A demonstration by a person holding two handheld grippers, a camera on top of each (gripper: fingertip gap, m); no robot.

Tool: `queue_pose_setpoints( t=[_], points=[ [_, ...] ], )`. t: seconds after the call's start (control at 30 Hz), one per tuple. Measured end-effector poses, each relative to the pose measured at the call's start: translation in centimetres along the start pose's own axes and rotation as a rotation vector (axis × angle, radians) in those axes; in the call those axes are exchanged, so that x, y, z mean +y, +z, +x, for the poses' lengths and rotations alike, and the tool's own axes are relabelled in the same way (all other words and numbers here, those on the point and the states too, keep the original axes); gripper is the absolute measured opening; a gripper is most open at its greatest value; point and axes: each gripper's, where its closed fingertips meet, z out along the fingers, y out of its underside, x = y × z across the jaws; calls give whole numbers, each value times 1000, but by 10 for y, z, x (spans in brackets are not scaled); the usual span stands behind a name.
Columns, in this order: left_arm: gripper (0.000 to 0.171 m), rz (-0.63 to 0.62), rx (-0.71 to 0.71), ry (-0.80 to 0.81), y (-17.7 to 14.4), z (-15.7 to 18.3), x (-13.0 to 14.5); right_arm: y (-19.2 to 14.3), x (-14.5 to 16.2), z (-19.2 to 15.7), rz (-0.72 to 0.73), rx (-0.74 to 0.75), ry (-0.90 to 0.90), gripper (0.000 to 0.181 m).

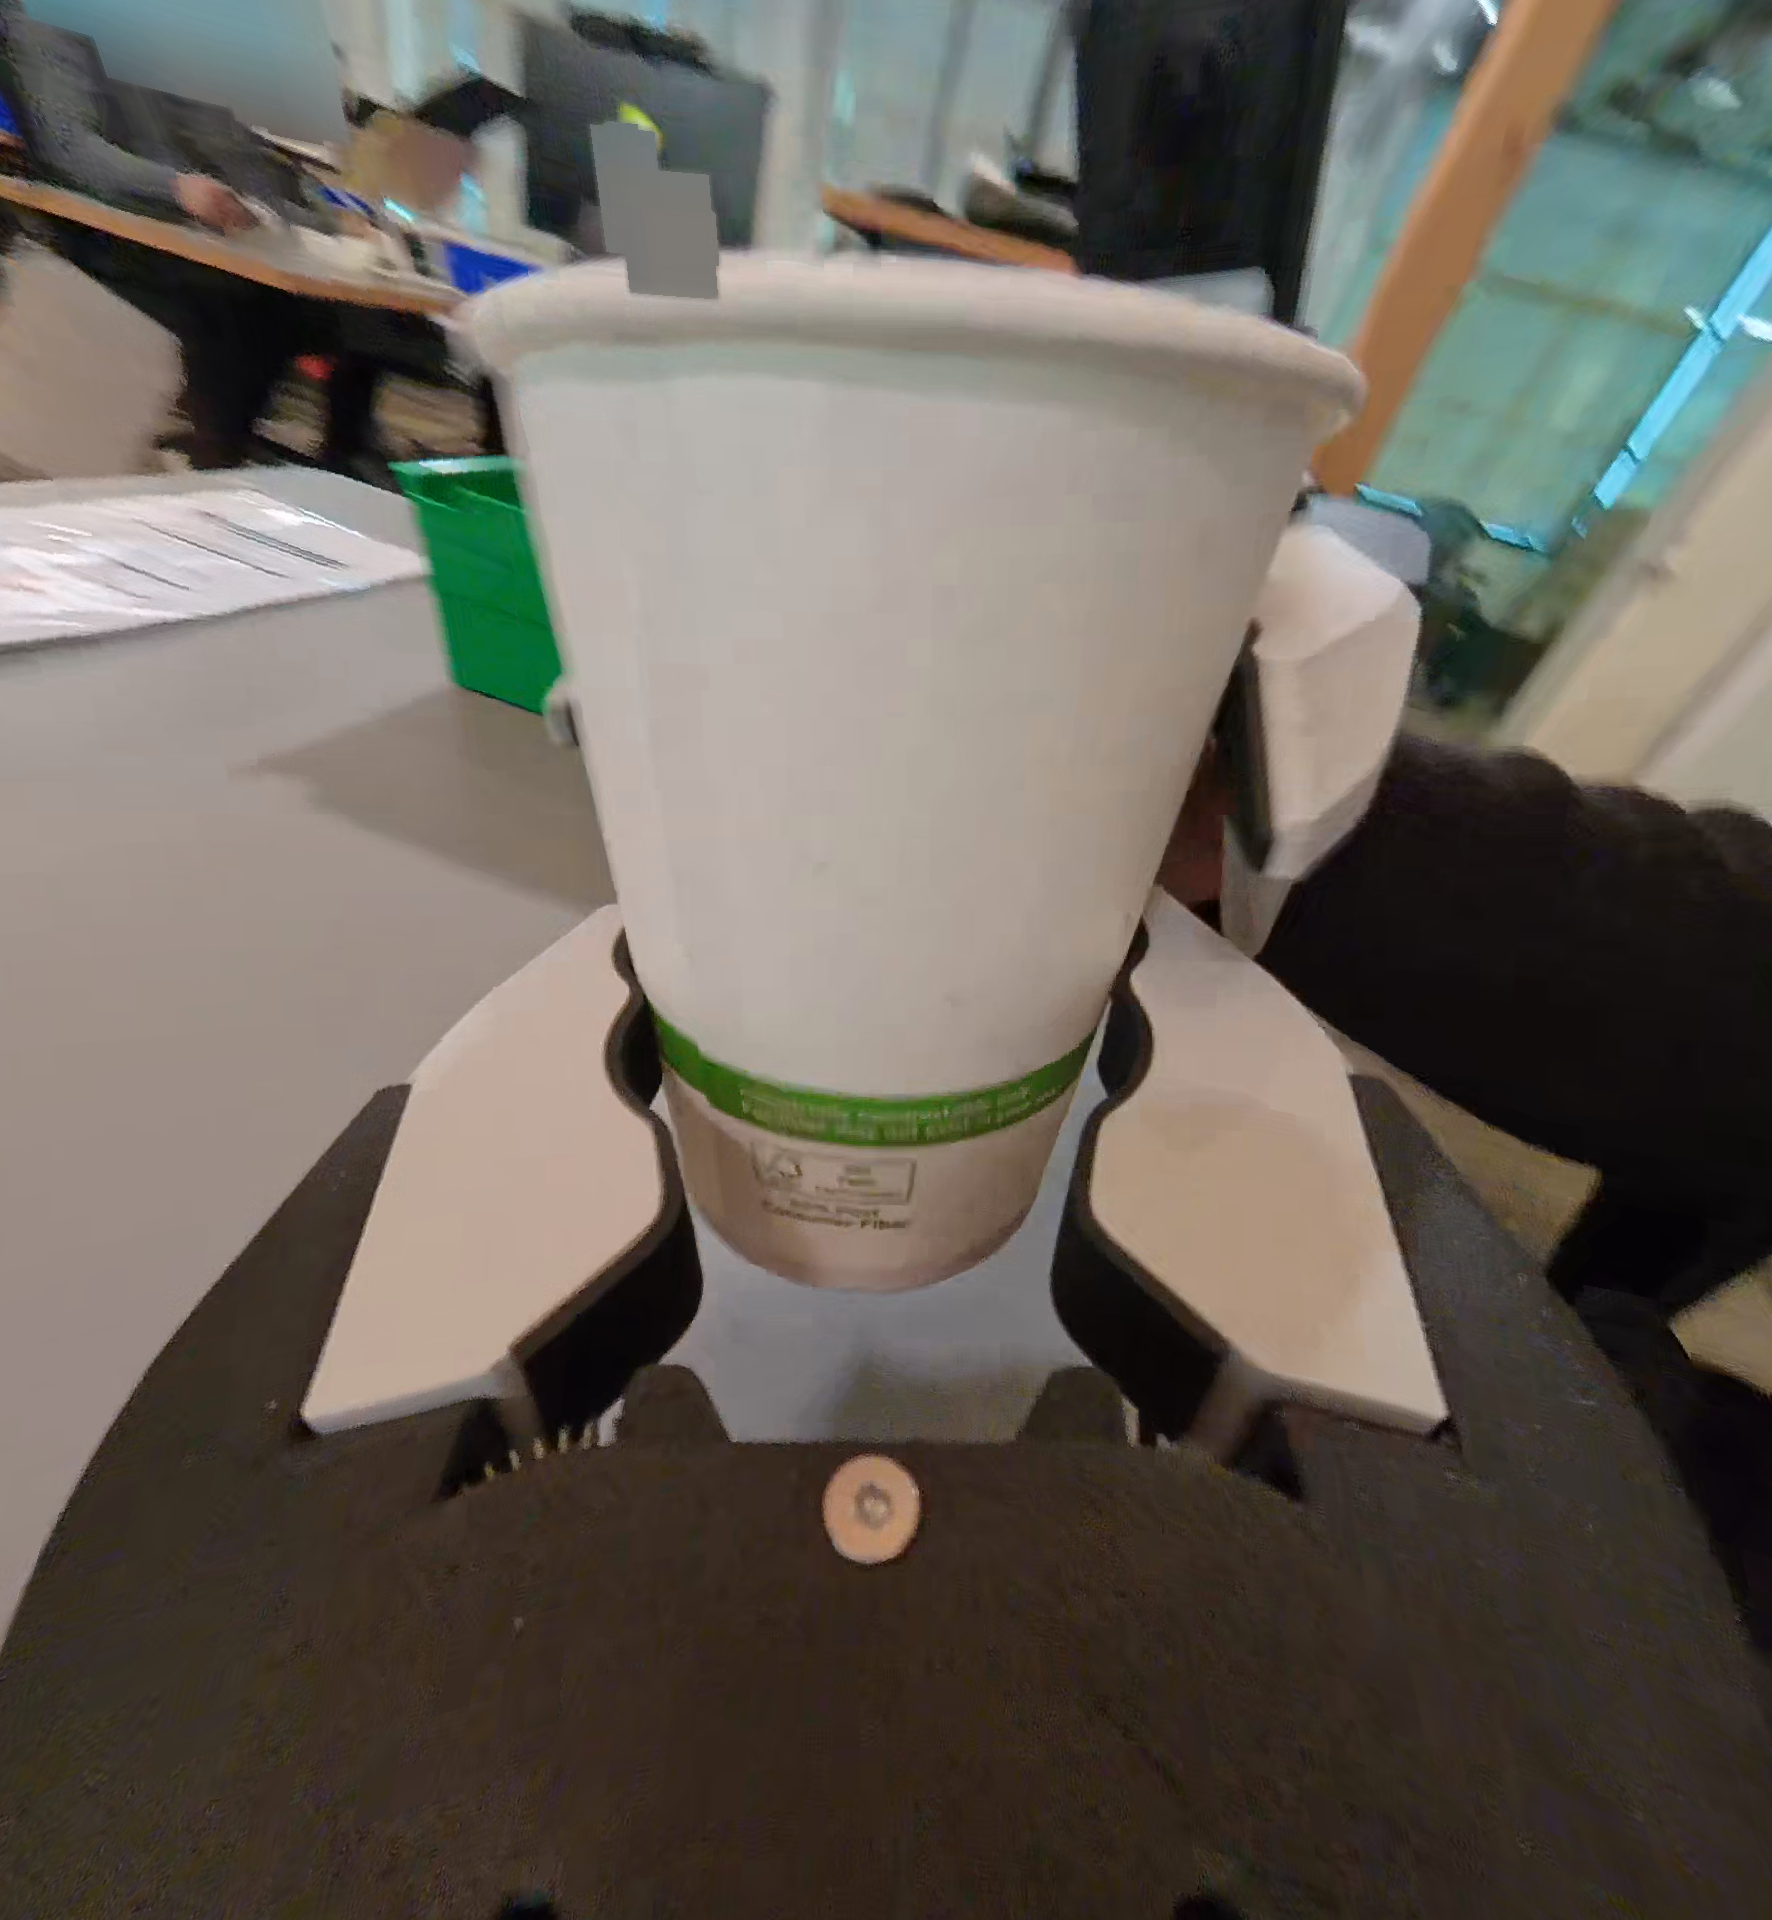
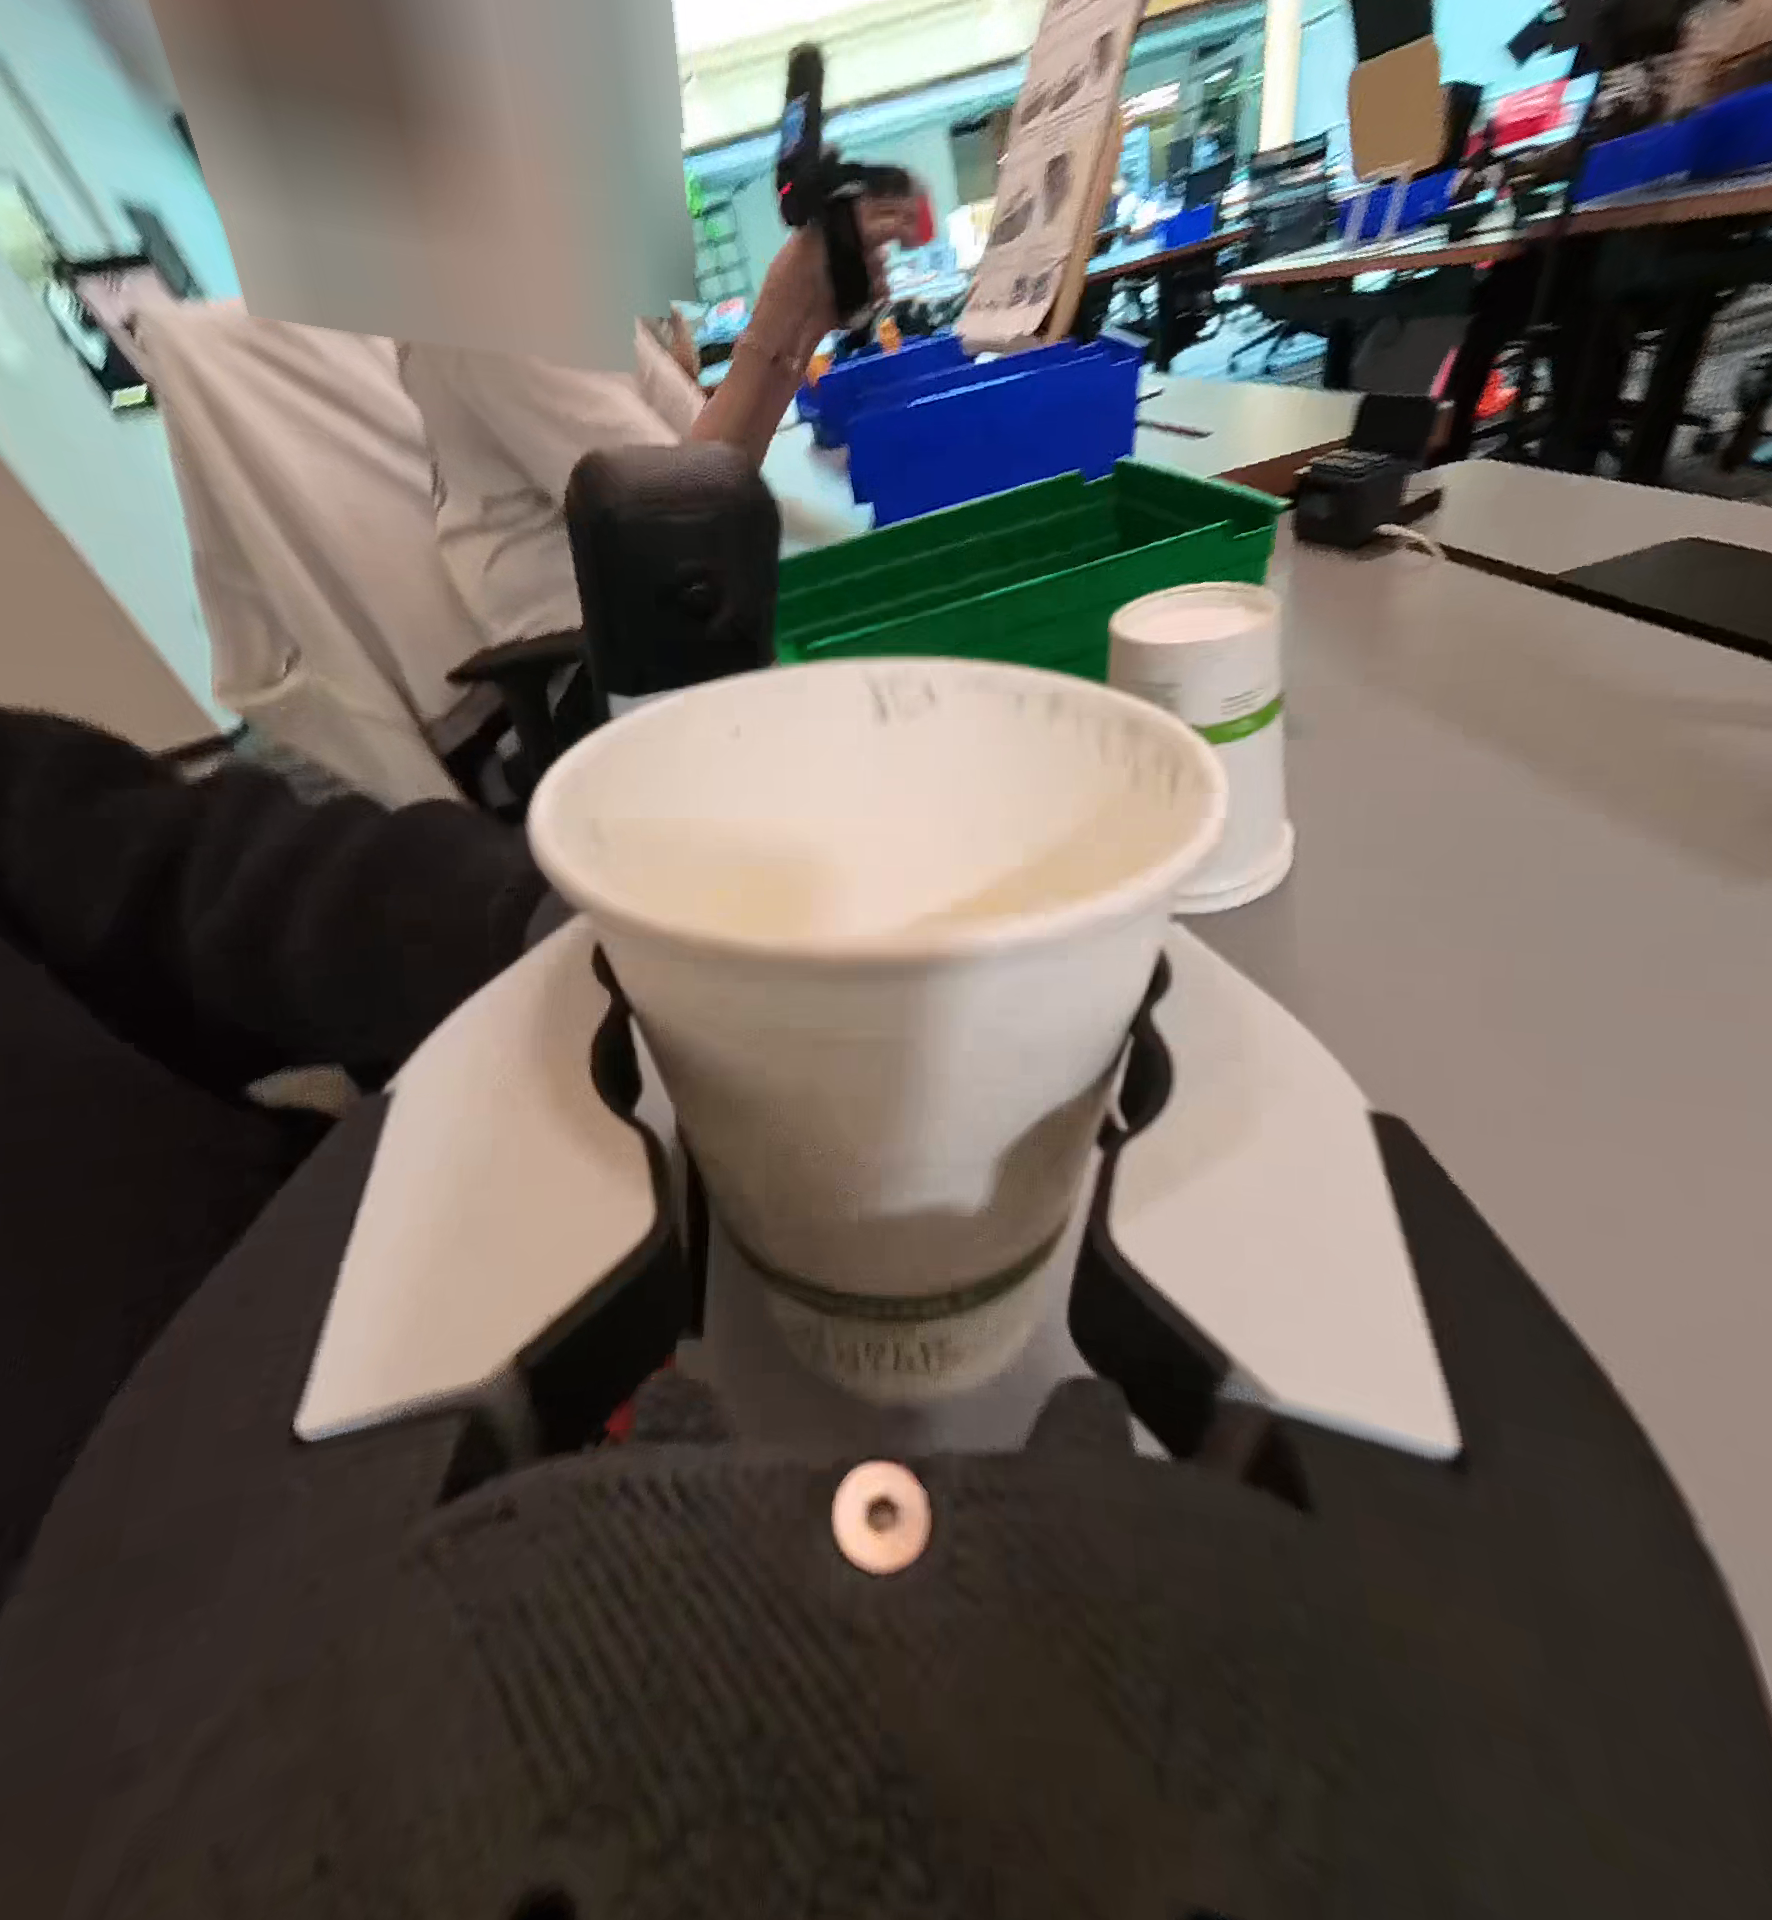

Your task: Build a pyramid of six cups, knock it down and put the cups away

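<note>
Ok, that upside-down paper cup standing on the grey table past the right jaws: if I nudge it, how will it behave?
The upside-down cup looks like thin paper, so probably very light and apt to slide on the smooth grey table. It rests on its wide rim, so it likely resists tipping. A firm squeeze could dent its wall. Knocked over, its tapered shape would probably roll in a curve.
</note>
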Motion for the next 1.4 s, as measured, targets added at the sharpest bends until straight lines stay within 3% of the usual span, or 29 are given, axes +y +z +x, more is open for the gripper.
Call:
queue_pose_setpoints(
  t=[0.1, 0.2, 0.37, 0.47, 0.6, 0.73, 0.83, 1.0, 1.4],
  points=[
    [84, -35, 36, 7, 3, 10, 10, 3, 5, -7, -57, -29, -61, 92],
    [84, -1, 27, 5, -1, 8, 4, 1, -3, -6, -27, -31, -47, 92],
    [76, 60, -54, -17, -12, -9, -5, -39, -47, 19, 121, 116, -79, 92],
    [70, 96, -111, -57, -19, -23, -9, -100, -88, 46, 266, 305, -128, 92],
    [68, 113, -152, -97, -24, -34, -10, -221, -114, 95, 433, 735, -217, 92],
    [68, 87, -177, -89, -27, -35, -3, -333, -106, 127, 573, 1098, -271, 92],
    [67, 66, -198, -60, -30, -34, 2, -377, -83, 149, 619, 1291, -292, 92],
    [67, 38, -230, -43, -36, -35, 9, -368, -71, 174, 619, 1293, -281, 92],
    [67, 61, -300, -49, -58, -41, 8, -348, -51, 207, 454, 1291, -213, 95]
  ],
)
